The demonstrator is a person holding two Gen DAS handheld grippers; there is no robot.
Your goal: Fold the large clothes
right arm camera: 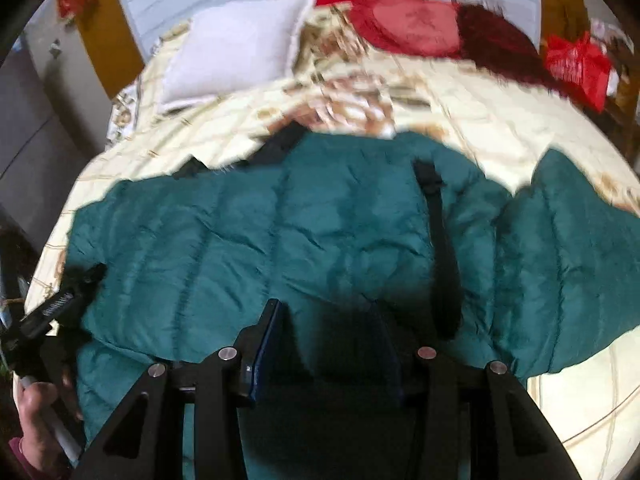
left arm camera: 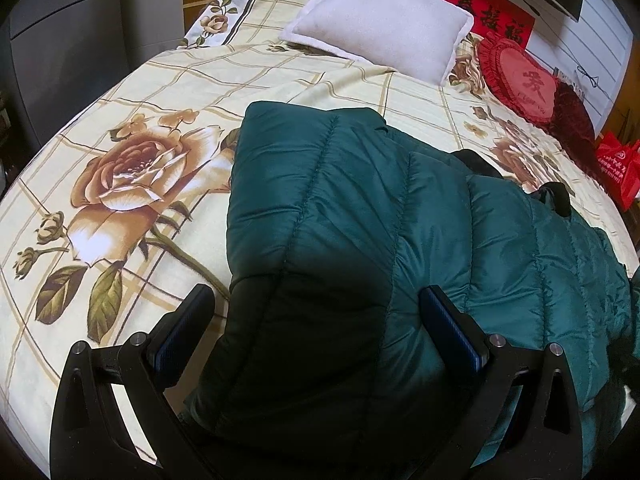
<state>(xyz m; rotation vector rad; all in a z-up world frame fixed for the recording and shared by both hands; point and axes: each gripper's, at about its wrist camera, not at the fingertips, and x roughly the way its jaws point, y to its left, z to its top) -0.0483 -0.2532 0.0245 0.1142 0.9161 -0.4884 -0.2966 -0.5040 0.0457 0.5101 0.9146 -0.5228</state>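
Now, jacket [left arm camera: 340, 200]: lies spread on the bed [left arm camera: 120, 160], dark green and quilted, covering the near right part of the flowered bedspread. Shows in the left wrist view as a folded stack, one padded layer doubled over another, with the rounded far edge pointing toward the pillow [left arm camera: 380, 20]. Stretches from left to right in the right wrist view, with a black strap [right arm camera: 444, 240] running from far to near over the fabric and a loose green part hanging out to the right.

Left hand-held gripper [left arm camera: 318, 312]: stands wide open, straddling the near left edge of the jacket. Keeps one finger [left arm camera: 188, 320] over bare bedspread just beside the fabric and the other [left arm camera: 444, 320] over the quilting, with neither pad pressing on it. Appears again at the near left of the right wrist view, carried by a person's hand [right arm camera: 36, 412].

Right hand-held gripper [right arm camera: 328, 320]: points down at the near edge of the jacket, jaws partly closed. Seems clamped on a dark fold of the fabric that fills the gap between the pads, though blur and shadow make that hard to confirm.

Far end of the bed: carries the pale pillow at the left and a red heart-shaped cushion [left arm camera: 528, 84] at the right, beneath a red banner [left arm camera: 480, 12] on the wall. Has a red bag [left arm camera: 618, 164] off its right side.
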